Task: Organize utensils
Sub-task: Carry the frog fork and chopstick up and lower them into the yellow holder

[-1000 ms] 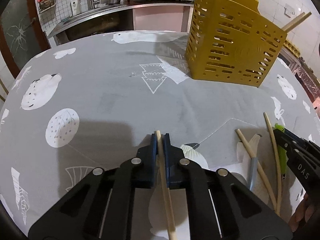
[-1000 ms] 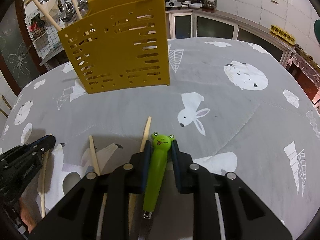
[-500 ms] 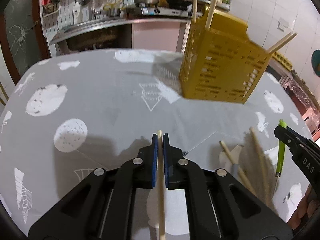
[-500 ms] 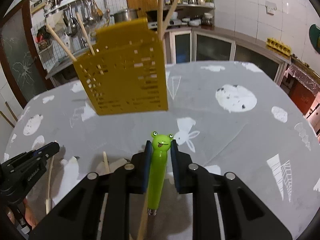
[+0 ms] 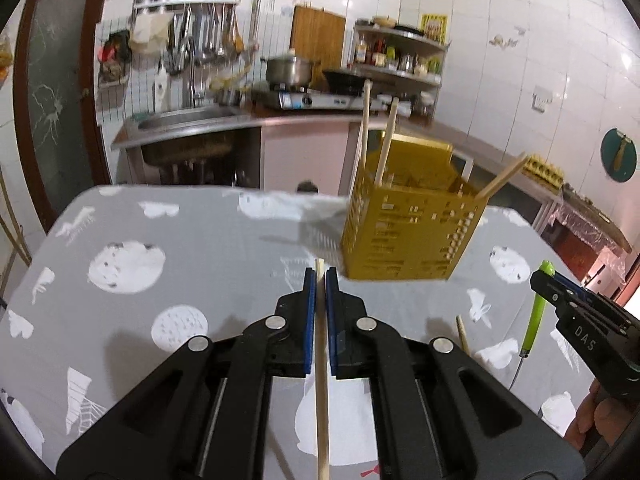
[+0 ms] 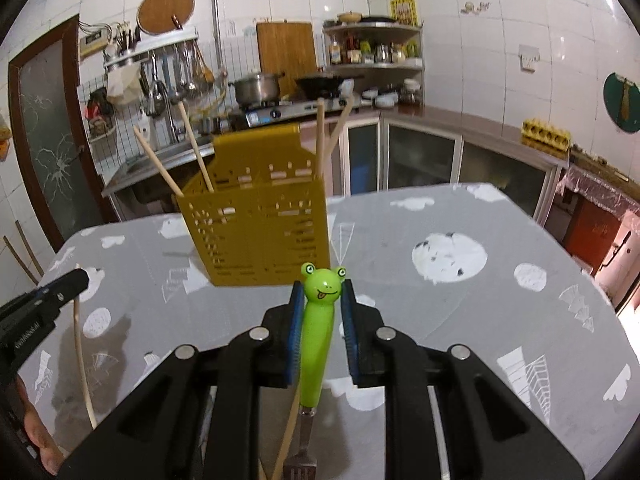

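A wooden chopstick (image 5: 321, 380) is pinched in the left gripper (image 5: 320, 280); the right gripper (image 6: 322, 296) clamps a frog-handled fork (image 6: 318, 332). The yellow utensil caddy (image 5: 408, 232) stands at one o'clock on the grey tablecloth (image 5: 180, 248), unobstructed.

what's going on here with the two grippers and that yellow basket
A person is sorting utensils with two handheld grippers. The left gripper is shut on a wooden chopstick; the right gripper clamps a green frog-handled fork. Both are held above the table, facing the yellow holder, which already has chopsticks in it.
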Motion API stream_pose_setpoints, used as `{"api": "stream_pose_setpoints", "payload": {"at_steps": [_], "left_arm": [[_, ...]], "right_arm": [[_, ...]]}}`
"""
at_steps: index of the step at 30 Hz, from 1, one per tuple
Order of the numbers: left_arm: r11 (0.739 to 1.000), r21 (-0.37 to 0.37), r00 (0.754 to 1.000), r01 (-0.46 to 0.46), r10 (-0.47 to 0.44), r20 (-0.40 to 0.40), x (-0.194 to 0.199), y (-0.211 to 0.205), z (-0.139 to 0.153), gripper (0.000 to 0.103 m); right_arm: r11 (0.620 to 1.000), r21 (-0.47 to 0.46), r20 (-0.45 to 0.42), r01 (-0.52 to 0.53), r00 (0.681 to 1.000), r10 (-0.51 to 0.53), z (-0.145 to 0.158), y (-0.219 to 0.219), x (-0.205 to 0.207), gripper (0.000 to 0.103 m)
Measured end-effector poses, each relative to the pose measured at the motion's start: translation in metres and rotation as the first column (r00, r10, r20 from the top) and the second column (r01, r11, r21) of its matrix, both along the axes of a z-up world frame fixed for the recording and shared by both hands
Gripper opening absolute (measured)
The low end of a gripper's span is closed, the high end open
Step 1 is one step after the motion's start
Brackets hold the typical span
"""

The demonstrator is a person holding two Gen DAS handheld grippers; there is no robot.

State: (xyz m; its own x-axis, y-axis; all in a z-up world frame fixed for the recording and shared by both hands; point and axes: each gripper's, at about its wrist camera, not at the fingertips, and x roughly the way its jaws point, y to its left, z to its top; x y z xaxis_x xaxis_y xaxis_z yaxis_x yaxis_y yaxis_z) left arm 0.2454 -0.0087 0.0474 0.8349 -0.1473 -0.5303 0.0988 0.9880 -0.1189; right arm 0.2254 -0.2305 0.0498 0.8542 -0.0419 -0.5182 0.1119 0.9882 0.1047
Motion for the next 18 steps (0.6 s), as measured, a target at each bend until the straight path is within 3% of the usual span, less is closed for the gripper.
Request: {"api": "stream_pose_setpoints", "payload": {"at_steps": [11, 18], "left_arm": [[1.0, -0.018, 0.995, -0.008, 0.009, 0.096, -0.016, 0.01, 0.011, 0.004], [1.0, -0.017, 0.988, 0.002, 0.001, 0.152, -0.023, 0.01, 0.022, 0.004]], "right_arm": [[1.0, -0.017, 0.145, 0.016, 0.989, -0.013, 0.025, -0.001, -0.023, 0.019], [0.999, -0.029, 0.186, 0.022, 0.982, -0.016, 0.034, -0.002, -0.027, 0.019]]}}
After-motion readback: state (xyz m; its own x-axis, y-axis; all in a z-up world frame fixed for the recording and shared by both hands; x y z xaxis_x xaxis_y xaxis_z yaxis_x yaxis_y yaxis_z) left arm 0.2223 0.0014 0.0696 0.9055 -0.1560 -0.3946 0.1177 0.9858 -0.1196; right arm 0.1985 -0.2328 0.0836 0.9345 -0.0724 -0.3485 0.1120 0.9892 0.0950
